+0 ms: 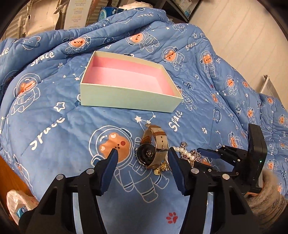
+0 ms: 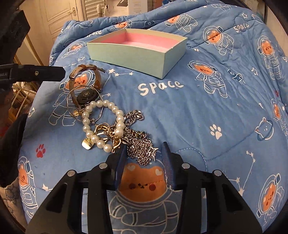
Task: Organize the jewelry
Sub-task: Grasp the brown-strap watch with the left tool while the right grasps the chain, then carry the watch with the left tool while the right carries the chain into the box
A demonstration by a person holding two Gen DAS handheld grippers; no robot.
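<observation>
A tangle of jewelry lies on the blue quilt (image 2: 189,111). My left gripper (image 1: 142,153) is open, its tips on either side of a watch (image 1: 147,154) with a tan strap; the right tip is close against the strap and the left tip stands apart. My right gripper (image 2: 144,146) is open around a heap of silver chain (image 2: 142,145) with a star charm, and its pads do not press it. A pearl bracelet (image 2: 117,113) and gold pieces (image 2: 87,144) lie between the watch (image 2: 86,95) and the chain. The pale green box (image 1: 126,97) with a pink lining sits empty beyond.
The quilt rises in folds behind the box (image 2: 129,55). A plastic bag (image 1: 16,201) lies off the bed's left edge. A fuzzy sleeve (image 1: 270,198) shows behind the right gripper's body. A white door (image 2: 59,16) stands far left.
</observation>
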